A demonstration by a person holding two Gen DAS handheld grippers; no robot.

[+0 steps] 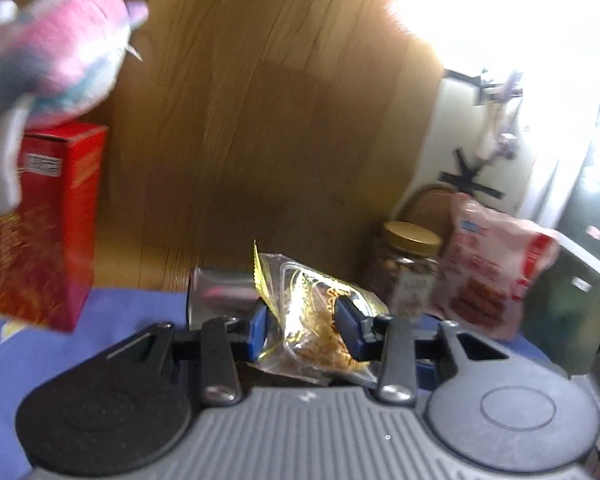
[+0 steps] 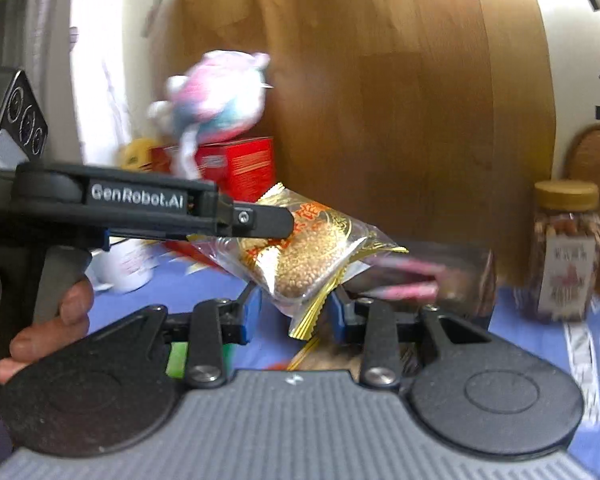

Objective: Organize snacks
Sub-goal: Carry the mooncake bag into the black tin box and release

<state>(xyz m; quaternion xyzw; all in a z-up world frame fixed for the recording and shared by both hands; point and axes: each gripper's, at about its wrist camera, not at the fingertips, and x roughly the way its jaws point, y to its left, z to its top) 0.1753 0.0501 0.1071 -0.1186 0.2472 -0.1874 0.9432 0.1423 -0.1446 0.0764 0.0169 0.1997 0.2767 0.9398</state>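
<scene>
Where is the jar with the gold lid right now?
The jar stands at the far right of the right wrist view on the blue cloth; in the left wrist view, it is beside the pink snack bag.

We hold a gripper in each hand. Our left gripper (image 1: 302, 330) has its blue pads (image 1: 259, 330) pressed on both sides of a packet (image 1: 320, 320), which it holds up. In the right view its arm reaches in from the left, our left hand (image 2: 40, 320) wrapped round its handle, fingers curled. Our right gripper (image 2: 294, 312) has its pads (image 2: 251, 312) closed part-way on the low corner of a packet.
</scene>
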